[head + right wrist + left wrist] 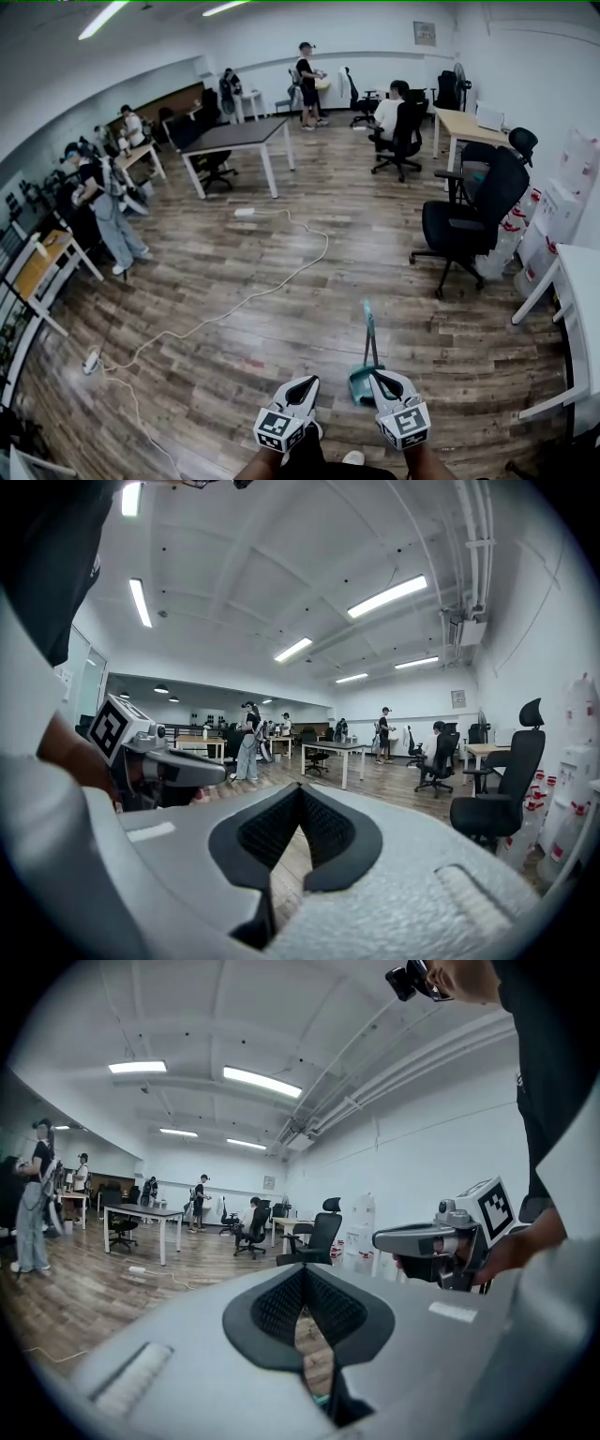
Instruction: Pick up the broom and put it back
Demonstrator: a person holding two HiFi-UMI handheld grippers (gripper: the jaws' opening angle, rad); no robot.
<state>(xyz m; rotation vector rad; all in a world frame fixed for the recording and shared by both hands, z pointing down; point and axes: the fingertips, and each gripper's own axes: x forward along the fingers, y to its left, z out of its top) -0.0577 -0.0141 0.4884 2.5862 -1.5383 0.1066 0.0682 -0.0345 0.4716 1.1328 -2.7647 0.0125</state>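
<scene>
A teal broom stands upright in its teal dustpan on the wooden floor, low in the head view and just ahead of both grippers. My left gripper is to the left of the dustpan, its jaws together and nothing between them. My right gripper is close beside the dustpan's right edge, jaws together and also empty. The left gripper view has the left gripper shut, with the right gripper alongside it. In the right gripper view the right gripper is shut.
A white cable runs across the floor to a power strip at the left. A black office chair and a white table stand at the right. A dark table and several people are farther back.
</scene>
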